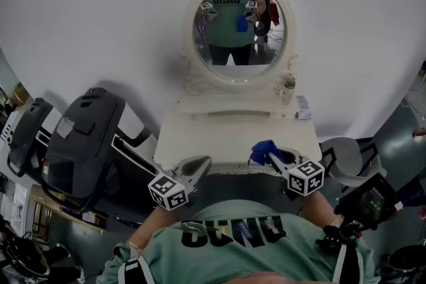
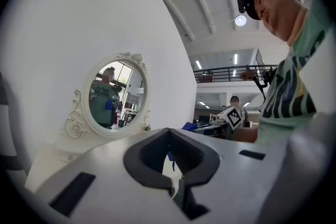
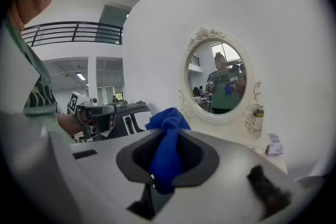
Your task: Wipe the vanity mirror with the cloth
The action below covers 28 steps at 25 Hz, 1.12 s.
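Observation:
The oval vanity mirror [image 1: 237,26] in its ornate white frame stands at the back of a white vanity table [image 1: 200,136], against a white wall. It also shows in the left gripper view [image 2: 114,94] and the right gripper view [image 3: 220,84]. My right gripper [image 1: 269,155] is shut on a bunched blue cloth [image 1: 263,149] over the table's front right edge, well short of the glass. The cloth [image 3: 167,149] fills the jaws' hollow. My left gripper [image 1: 202,164] hovers at the table's front left, shut and holding nothing [image 2: 170,157].
A small bottle [image 1: 289,84] stands on the shelf right of the mirror, with a small packet [image 1: 303,106] beside it. A black exercise machine [image 1: 80,136] sits left of the table and a grey chair [image 1: 346,156] to its right.

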Each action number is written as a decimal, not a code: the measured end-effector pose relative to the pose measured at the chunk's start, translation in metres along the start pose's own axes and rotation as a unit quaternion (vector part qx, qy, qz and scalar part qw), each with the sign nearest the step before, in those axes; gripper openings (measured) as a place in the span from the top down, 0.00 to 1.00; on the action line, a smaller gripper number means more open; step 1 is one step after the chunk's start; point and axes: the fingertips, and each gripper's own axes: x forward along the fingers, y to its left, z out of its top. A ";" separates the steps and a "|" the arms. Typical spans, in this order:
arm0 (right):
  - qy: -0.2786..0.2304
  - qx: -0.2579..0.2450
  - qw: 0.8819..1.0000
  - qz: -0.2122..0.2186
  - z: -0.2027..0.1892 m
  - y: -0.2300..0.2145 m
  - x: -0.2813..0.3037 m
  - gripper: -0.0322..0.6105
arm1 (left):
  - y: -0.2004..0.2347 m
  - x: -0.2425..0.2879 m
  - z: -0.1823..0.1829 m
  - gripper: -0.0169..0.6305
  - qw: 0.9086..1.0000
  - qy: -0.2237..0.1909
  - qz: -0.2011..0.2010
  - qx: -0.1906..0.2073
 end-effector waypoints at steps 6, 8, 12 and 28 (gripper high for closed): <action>-0.004 -0.003 1.000 -0.002 -0.001 -0.005 -0.002 0.87 | 0.000 0.002 -0.002 0.96 1.000 0.002 0.000 0.003; -0.005 -0.003 1.000 -0.003 -0.003 -0.008 -0.003 0.87 | -0.002 0.006 -0.004 0.96 1.000 0.003 -0.002 0.005; -0.014 0.007 1.000 -0.001 -0.007 -0.016 -0.007 0.87 | -0.006 0.016 -0.008 0.96 1.000 0.006 -0.006 0.010; 0.008 -0.021 0.999 0.037 -0.014 -0.103 -0.048 0.86 | -0.039 0.122 -0.024 0.96 1.000 0.014 0.004 -0.016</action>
